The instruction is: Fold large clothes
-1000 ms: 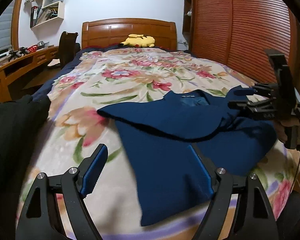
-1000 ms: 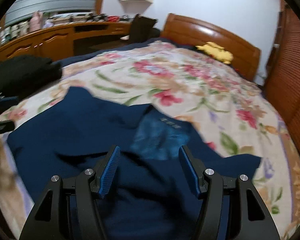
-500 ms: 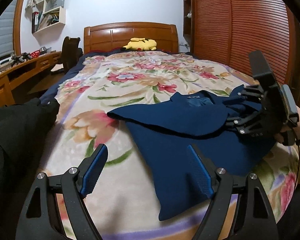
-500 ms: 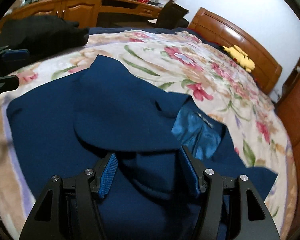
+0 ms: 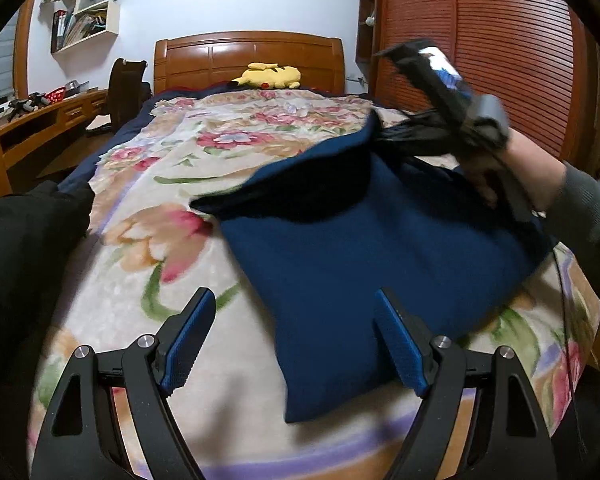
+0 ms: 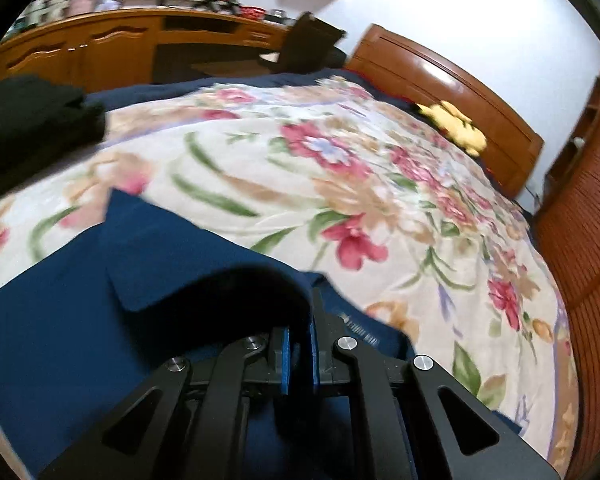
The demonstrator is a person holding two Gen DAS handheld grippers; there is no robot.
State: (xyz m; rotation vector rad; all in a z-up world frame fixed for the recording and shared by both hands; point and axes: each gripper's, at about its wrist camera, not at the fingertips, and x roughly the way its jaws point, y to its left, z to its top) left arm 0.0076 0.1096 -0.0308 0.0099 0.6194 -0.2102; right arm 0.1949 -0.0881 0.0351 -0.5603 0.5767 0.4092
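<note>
A large navy blue garment (image 5: pixel 364 248) lies on the floral bedspread (image 5: pixel 172 184) near the foot of the bed. My left gripper (image 5: pixel 296 344) is open and empty, hovering over the garment's near left edge. My right gripper (image 6: pixel 299 340) is shut on a fold of the navy garment (image 6: pixel 180 272) and holds it lifted off the bed. In the left wrist view the right gripper (image 5: pixel 384 136) is at the right, with the raised flap of cloth hanging from it.
A black garment (image 5: pixel 24 248) lies at the bed's left edge. A yellow plush toy (image 5: pixel 270 75) sits by the wooden headboard (image 5: pixel 248 56). A wooden desk (image 6: pixel 112 48) and a chair (image 5: pixel 126 88) stand on the left, a slatted wardrobe (image 5: pixel 480 48) on the right.
My right gripper has closed on the garment's upper part and lifted it up toward the headboard side. My left gripper has stayed open over the near edge.
</note>
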